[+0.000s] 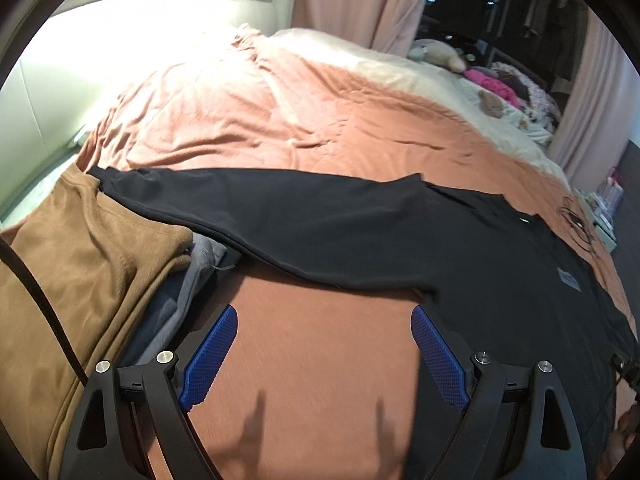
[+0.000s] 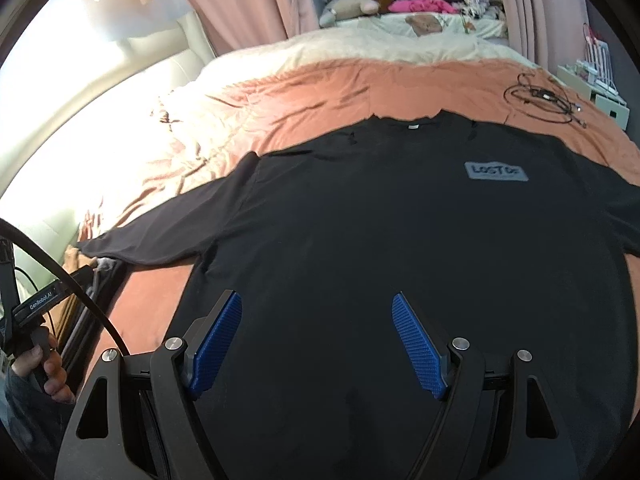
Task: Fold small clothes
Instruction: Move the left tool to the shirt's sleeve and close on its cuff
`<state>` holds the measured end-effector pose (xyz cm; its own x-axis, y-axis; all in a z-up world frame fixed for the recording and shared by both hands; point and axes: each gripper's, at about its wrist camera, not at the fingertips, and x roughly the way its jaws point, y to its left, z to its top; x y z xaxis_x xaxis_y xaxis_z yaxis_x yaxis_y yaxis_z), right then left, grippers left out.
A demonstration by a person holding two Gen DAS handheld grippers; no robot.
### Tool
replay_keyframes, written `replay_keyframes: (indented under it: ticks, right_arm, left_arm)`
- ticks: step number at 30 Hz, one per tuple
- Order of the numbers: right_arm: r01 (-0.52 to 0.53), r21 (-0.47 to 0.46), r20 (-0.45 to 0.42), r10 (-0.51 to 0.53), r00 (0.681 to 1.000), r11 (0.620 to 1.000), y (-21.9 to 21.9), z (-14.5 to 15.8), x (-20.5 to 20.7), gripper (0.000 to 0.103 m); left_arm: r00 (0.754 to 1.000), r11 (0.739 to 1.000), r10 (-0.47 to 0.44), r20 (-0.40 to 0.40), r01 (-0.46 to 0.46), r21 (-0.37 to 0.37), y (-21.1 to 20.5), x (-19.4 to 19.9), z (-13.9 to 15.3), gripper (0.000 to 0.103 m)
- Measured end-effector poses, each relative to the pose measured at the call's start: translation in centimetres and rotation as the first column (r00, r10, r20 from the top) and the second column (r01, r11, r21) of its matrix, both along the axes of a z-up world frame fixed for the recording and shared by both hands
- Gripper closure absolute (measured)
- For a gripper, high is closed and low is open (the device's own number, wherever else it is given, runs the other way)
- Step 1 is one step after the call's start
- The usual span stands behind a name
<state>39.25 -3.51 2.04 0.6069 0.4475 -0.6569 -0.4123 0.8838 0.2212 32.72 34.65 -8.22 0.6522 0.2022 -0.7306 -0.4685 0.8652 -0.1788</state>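
Note:
A black T-shirt (image 2: 380, 232) with a grey chest patch (image 2: 495, 171) lies spread flat on the pink bedcover, collar away from me. Its left sleeve (image 1: 256, 216) stretches out to the left. My left gripper (image 1: 324, 316) hangs open over bare bedcover just below that sleeve, beside the shirt's left side edge, with nothing between its blue pads. My right gripper (image 2: 317, 304) is open above the lower middle of the shirt body, nothing between its pads. The other hand-held gripper (image 2: 44, 300) shows at the far left of the right wrist view, held by a hand.
A stack of folded clothes, brown (image 1: 80, 264) on top of grey (image 1: 188, 284), sits left of the sleeve. A coiled cable (image 2: 544, 98) lies on the bedcover (image 1: 280, 120) at the far right. Soft toys and pink clothes (image 2: 420, 4) lie at the bed's far end.

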Motion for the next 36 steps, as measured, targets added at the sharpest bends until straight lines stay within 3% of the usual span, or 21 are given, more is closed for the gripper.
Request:
replay_keyframes:
  ticks: [9, 16, 21, 23, 25, 26, 27, 30, 36]
  right_arm:
    - [-0.059, 0.001, -0.047, 0.059, 0.997, 0.998, 6.3, -2.0, 4.9, 0.027]
    - [-0.129, 0.024, -0.114, 0.131, 0.985, 0.991, 10.6, -3.6, 8.8, 0.053]
    - [-0.151, 0.077, -0.187, 0.163, 0.969, 0.986, 13.5, -5.3, 11.7, 0.063]
    - [-0.153, 0.09, -0.209, 0.169, 0.963, 0.984, 14.5, -6.1, 12.7, 0.067]
    - [-0.15, 0.096, -0.219, 0.167, 0.961, 0.984, 15.5, -6.8, 13.7, 0.071]
    - [-0.15, 0.102, -0.225, 0.17, 0.96, 0.983, 15.8, -7.0, 14.0, 0.072]
    - [-0.15, 0.111, -0.233, 0.172, 0.957, 0.982, 16.3, -7.3, 14.4, 0.075]
    - [-0.147, 0.13, -0.255, 0.177, 0.951, 0.98, 17.5, -8.4, 15.3, 0.077]
    - [-0.12, 0.18, -0.315, 0.173, 0.933, 0.976, 19.3, -9.9, 16.7, 0.085]
  left_arm:
    - [0.99, 0.994, 0.111, -0.092, -0.112, -0.011, 4.3, 5.0, -4.2, 0.013]
    - [0.97, 0.984, 0.178, -0.163, -0.174, 0.04, 6.0, 8.0, -6.3, 0.013]
    - [0.965, 0.975, 0.217, -0.145, -0.208, 0.076, 6.0, 9.2, -6.8, 0.015]
    - [0.964, 0.972, 0.234, -0.129, -0.228, 0.057, 6.1, 9.1, -6.8, 0.029]
    - [0.963, 0.971, 0.239, -0.124, -0.239, 0.012, 6.3, 9.0, -7.0, 0.064]
    - [0.962, 0.969, 0.242, -0.126, -0.246, -0.017, 6.5, 9.0, -7.1, 0.073]
    - [0.959, 0.966, 0.253, -0.125, -0.258, -0.032, 6.7, 8.9, -7.2, 0.089]
    - [0.955, 0.955, 0.285, -0.078, -0.29, -0.057, 6.8, 8.3, -6.2, 0.095]
    - [0.964, 0.964, 0.265, -0.039, -0.265, -0.017, 5.6, 8.4, -3.3, 0.096]
